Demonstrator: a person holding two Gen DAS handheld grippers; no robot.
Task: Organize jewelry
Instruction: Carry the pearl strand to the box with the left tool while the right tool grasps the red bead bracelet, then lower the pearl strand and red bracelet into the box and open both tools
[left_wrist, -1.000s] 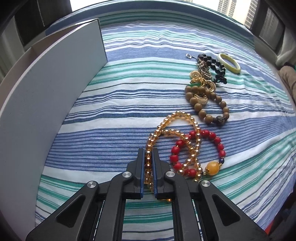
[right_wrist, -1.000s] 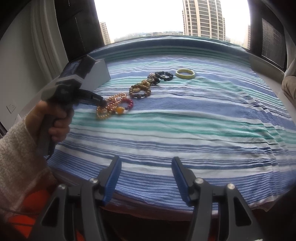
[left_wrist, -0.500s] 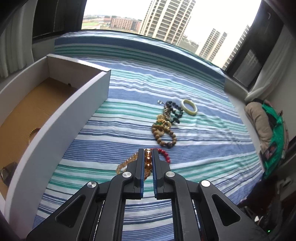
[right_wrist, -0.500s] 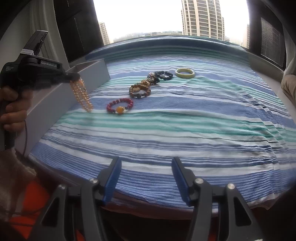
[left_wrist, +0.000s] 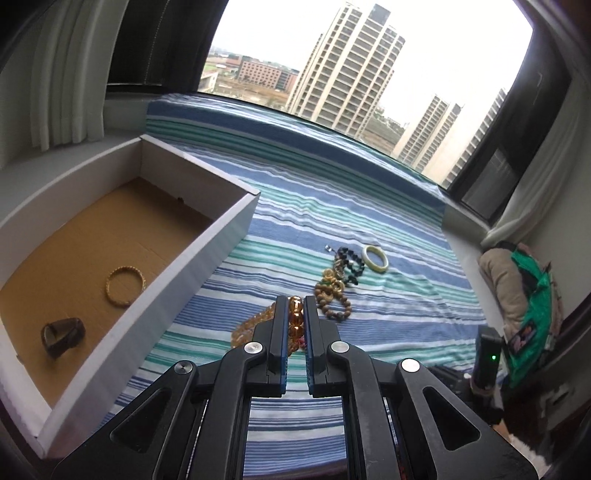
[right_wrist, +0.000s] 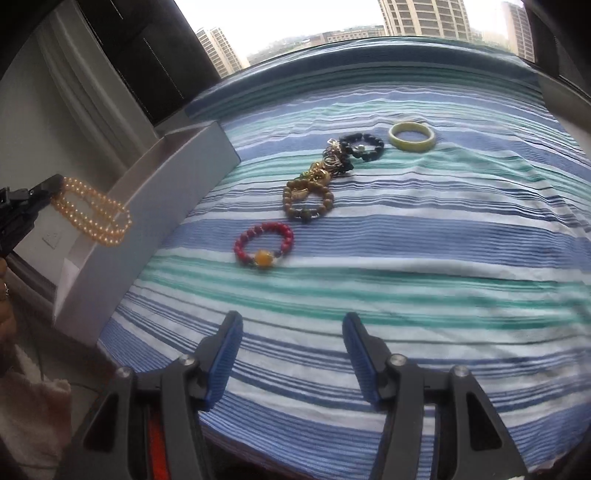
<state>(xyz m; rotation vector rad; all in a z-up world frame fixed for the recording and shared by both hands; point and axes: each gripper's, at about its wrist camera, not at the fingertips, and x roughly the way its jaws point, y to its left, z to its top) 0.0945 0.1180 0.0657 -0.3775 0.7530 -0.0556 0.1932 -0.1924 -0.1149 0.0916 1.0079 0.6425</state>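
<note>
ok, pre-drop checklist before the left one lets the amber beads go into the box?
1. Left gripper shut on the amber bead strand: ok.
2. Strand clear of the striped cloth, hanging free: ok.
3. Strand over the white box opening: not ok in the left wrist view, it sits over the cloth, right of the wall.
4. Landing spot free: ok, only the gold bangle and a dark ring lie on the box floor.
5. Right gripper open, out of the way: ok.
</note>
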